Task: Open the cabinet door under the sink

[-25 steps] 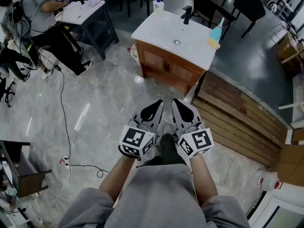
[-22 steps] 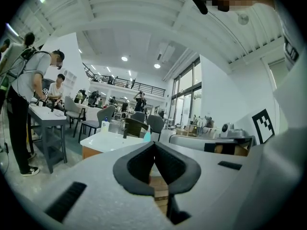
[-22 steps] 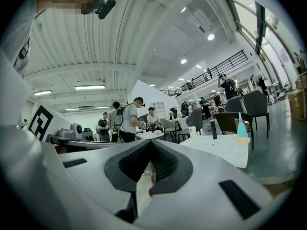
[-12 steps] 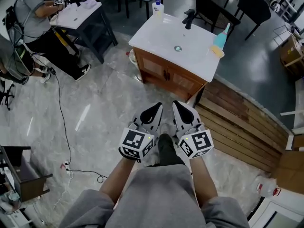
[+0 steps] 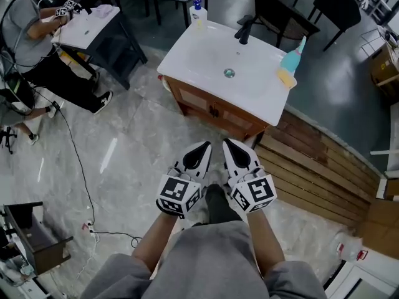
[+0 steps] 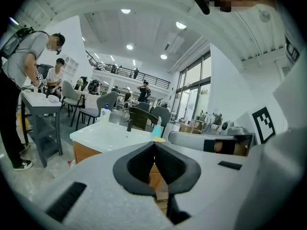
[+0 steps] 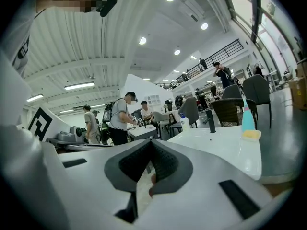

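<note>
Well, in the head view my left gripper [image 5: 207, 144] and right gripper [image 5: 226, 142] sit side by side over the marble floor [image 5: 124, 142], both pointing toward the far sink [image 5: 206, 55]. The wooden cabinet [image 5: 240, 121] under it stands well apart from my tips. Its two doors [image 5: 196, 99] are shut, with their dark handles close together at the middle. A faucet [image 5: 244, 28] and a soap bottle [image 5: 197, 12] stand at the sink's far edge, and a blue bottle [image 5: 293, 58] stands at its right. Wooden planks [image 5: 312, 161] lie to the right of the cabinet.

In the left gripper view my fingers [image 6: 139, 166] are pressed together at the tips with nothing between them, and the cabinet's wood shows beyond them.

In the right gripper view the fingers also meet, holding nothing. The white sink is at the right, and people stand by a far tabletop [image 7: 143, 130] at the left.
</note>
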The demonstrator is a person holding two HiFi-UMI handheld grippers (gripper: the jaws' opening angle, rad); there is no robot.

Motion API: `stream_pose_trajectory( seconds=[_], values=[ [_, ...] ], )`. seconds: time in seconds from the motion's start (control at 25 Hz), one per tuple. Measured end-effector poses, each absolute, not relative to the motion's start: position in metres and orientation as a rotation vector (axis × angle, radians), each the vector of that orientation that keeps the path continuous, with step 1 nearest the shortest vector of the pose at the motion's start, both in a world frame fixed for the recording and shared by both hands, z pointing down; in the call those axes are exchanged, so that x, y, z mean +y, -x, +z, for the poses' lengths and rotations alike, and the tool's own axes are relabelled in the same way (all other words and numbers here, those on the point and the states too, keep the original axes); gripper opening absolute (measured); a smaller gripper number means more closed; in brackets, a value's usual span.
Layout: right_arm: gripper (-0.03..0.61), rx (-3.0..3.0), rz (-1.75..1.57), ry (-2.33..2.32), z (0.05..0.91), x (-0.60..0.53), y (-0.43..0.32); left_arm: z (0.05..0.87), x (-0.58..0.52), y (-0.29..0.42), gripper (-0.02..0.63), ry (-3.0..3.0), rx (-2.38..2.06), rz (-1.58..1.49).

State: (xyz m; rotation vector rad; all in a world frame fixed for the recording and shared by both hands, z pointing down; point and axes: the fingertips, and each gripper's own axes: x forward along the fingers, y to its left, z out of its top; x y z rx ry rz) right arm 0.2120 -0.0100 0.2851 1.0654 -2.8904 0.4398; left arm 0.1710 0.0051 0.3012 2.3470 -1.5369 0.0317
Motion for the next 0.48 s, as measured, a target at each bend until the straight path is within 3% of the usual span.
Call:
stream_pose_trajectory(
  seconds=[0.48],
  values=[
    [0.009,-2.822,0.601,-1.059,0.336,-0.095,-0.217,0.347,-0.079,-0.172,0.008,-2.254,-1.515,0.109]
  ],
)
